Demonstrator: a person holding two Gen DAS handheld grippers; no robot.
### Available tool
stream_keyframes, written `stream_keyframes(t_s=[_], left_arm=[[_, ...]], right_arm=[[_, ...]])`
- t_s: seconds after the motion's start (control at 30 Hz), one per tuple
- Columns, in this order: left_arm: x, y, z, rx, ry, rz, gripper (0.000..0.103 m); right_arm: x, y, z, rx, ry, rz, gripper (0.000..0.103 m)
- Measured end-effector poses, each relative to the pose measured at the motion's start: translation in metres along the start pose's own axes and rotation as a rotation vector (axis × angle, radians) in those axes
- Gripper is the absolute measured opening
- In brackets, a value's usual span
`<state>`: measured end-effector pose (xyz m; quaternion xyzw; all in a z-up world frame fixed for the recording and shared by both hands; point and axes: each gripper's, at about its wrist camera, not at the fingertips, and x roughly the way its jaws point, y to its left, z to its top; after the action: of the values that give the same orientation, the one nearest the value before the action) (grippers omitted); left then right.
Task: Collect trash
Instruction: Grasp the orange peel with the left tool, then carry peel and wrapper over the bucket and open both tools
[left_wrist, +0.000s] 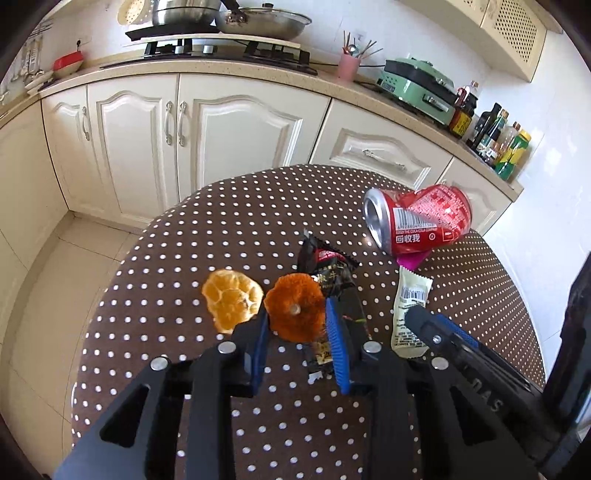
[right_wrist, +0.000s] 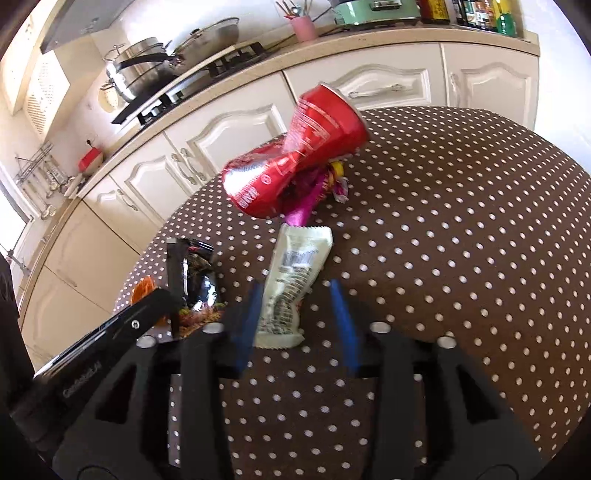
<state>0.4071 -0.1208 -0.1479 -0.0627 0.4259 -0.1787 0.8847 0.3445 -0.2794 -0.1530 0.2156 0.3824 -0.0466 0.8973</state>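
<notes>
On the dotted brown table (left_wrist: 184, 258) lie two orange peels, a dark snack wrapper, a white wrapper and a crushed red can. My left gripper (left_wrist: 295, 317) is open, its fingers on either side of the darker orange peel (left_wrist: 293, 312); the paler peel (left_wrist: 231, 295) lies to its left. The dark wrapper (left_wrist: 332, 273) lies under the right finger. My right gripper (right_wrist: 297, 295) is open around the near end of the white wrapper (right_wrist: 291, 288), which also shows in the left wrist view (left_wrist: 410, 306). The red can (right_wrist: 295, 155) rests on a pink wrapper (right_wrist: 314, 195) farther back.
The table's rounded edge (left_wrist: 122, 266) drops to a tiled floor on the left. Cream kitchen cabinets (left_wrist: 221, 129) and a counter with a stove, pans and bottles stand behind the table. The right gripper's body (left_wrist: 461, 343) sits close beside the left gripper.
</notes>
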Motion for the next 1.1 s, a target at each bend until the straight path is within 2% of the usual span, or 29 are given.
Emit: stream_keyframes(t_s=[0.07,0.1,0.13,0.2,0.37,0.47,0.67,0.77,0.93,1.1], left_arm=[[-0.002,0.002,0.000,-0.005,0.000,-0.001,0.029],[-0.003,0.003,-0.001,-0.008,0.000,0.000,0.029],[-0.005,0.005,-0.002,-0.010,0.000,0.002,0.029],[-0.010,0.007,-0.003,-0.011,-0.002,-0.004,0.029],[-0.031,0.014,-0.009,-0.015,-0.024,-0.005,0.029],[-0.055,0.024,-0.014,-0.027,-0.063,-0.001,0.029],[-0.099,0.066,-0.027,-0.106,-0.118,0.041,0.029],[-0.118,0.101,-0.040,-0.156,-0.116,0.079,0.029],[-0.146,0.165,-0.067,-0.242,-0.120,0.174,0.029],[-0.162,0.241,-0.104,-0.378,-0.068,0.282,0.029]], right_arm=[[0.004,0.006,0.002,-0.030,0.008,-0.027,0.043],[0.006,0.010,0.002,-0.048,0.012,-0.038,0.025],[0.007,0.011,0.002,-0.059,0.018,-0.037,0.018],[0.009,0.013,0.001,-0.076,0.030,-0.021,0.014],[-0.009,0.019,-0.002,-0.111,-0.050,-0.038,0.012],[-0.028,0.024,-0.008,-0.110,-0.091,-0.011,0.012],[-0.062,0.080,-0.027,-0.195,-0.126,0.127,0.012],[-0.068,0.121,-0.045,-0.260,-0.113,0.199,0.012],[-0.055,0.191,-0.085,-0.364,-0.041,0.293,0.012],[-0.035,0.256,-0.129,-0.467,0.040,0.358,0.012]])
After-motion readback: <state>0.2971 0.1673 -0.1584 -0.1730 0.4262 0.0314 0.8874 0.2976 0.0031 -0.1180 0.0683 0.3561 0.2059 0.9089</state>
